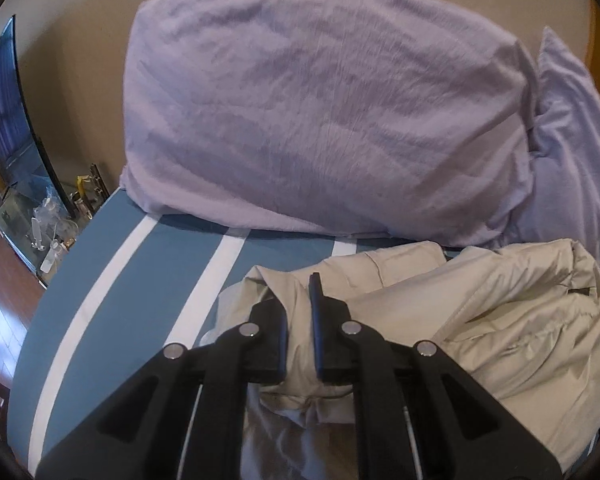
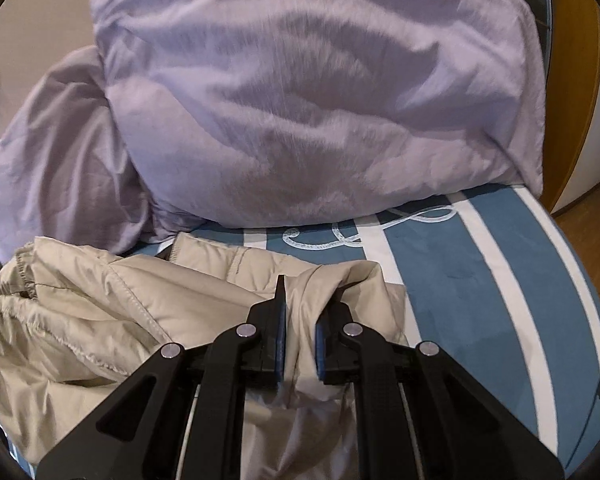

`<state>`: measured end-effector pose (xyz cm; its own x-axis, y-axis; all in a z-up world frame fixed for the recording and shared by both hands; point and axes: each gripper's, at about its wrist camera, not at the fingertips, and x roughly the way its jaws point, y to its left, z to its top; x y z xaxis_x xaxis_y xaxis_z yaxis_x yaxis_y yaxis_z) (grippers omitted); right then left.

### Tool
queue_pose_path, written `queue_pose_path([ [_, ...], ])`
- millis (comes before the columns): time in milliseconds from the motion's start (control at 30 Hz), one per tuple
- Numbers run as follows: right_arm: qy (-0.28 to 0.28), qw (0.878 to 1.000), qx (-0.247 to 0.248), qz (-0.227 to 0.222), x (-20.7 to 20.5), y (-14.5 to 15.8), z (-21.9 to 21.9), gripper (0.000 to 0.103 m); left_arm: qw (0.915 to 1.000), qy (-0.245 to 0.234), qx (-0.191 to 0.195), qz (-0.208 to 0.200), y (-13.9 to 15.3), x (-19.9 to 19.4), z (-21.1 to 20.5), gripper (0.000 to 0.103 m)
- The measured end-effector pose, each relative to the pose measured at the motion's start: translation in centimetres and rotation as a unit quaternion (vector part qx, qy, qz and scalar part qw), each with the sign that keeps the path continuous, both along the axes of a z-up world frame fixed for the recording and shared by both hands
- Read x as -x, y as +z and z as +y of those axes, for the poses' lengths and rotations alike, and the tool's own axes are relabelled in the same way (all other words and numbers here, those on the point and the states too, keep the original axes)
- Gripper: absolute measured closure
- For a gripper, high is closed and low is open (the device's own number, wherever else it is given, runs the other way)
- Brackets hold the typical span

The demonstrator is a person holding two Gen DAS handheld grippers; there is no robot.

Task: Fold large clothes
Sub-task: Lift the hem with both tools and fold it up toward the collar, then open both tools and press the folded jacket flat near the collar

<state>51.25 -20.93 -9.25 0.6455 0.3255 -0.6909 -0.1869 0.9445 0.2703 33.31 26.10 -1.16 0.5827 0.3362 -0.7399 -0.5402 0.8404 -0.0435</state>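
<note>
Blue-striped bed (image 1: 132, 280), lilac duvet (image 1: 320, 112) ahead of me; left gripper (image 1: 299, 312) and right gripper (image 2: 300, 312) each clamped on beige jacket (image 1: 480, 320).

the beige jacket (image 1: 500, 312) runs off the lower right edge of the left view; its sleeves cannot be made out. small clutter (image 1: 52, 232) beside the bed is too blurred to name. a lilac duvet (image 2: 300, 100) hides the bed's far end.

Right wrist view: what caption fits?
Right gripper pinches a beige jacket on a striped bed before lilac bedding.
</note>
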Motion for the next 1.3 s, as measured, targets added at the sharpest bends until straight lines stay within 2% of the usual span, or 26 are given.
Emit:
queue_pose_path([
  [167, -0.007, 1.0, -0.016, 0.025, -2.2, -1.7, 0.3, 0.09, 0.9995, 0.018, 0.021, 0.016, -2.6, -2.6, 1.5, 0.089],
  [367, -0.003, 0.998, -0.045, 0.044, -2.9, -2.1, -0.2, 0.08, 0.9988, 0.029, 0.035, 0.016, -3.8, -3.5, 2.1, 0.079],
  [467, -0.005, 0.997, -0.064, 0.039, -2.5, -1.3, -1.0, 0.06, 0.9991, 0.023, 0.034, 0.005, -3.0, -3.1, 1.8, 0.054],
  [500, -0.009, 0.997, -0.064, 0.032, -2.3, -1.0, -1.2, 0.05, 0.9994, 0.025, 0.024, 0.001, -2.5, -2.9, 1.6, 0.04],
  [567, -0.016, 0.998, -0.054, 0.01, -1.4, 0.1, -1.5, 0.043, 0.9997, 0.022, -0.007, -0.011, -1.1, -2.3, 0.9, 0.032],
  [733, -0.003, 0.998, -0.06, -0.008, 0.7, 1.8, -1.8, 0.041, 0.9996, -0.004, -0.023, -0.018, 1.2, -0.8, -1.2, 0.029],
  [900, 0.044, 0.998, -0.049, -0.025, 3.9, 2.9, 0.7, 0.041, 0.9985, -0.034, -0.029, -0.032, 2.3, 1.2, -4.5, 0.023],
  [1067, 0.096, 0.994, -0.036, -0.035, 6.6, 3.2, 4.2, 0.041, 0.997, -0.069, -0.009, -0.033, 1.5, 2.5, -8.2, 0.022],
  [1300, 0.131, 0.991, 0.006, -0.041, 7.7, 1.9, 8.7, 0.041, 0.9947, -0.1, -0.002, -0.023, -0.6, 1.8, -11.4, 0.022],
])
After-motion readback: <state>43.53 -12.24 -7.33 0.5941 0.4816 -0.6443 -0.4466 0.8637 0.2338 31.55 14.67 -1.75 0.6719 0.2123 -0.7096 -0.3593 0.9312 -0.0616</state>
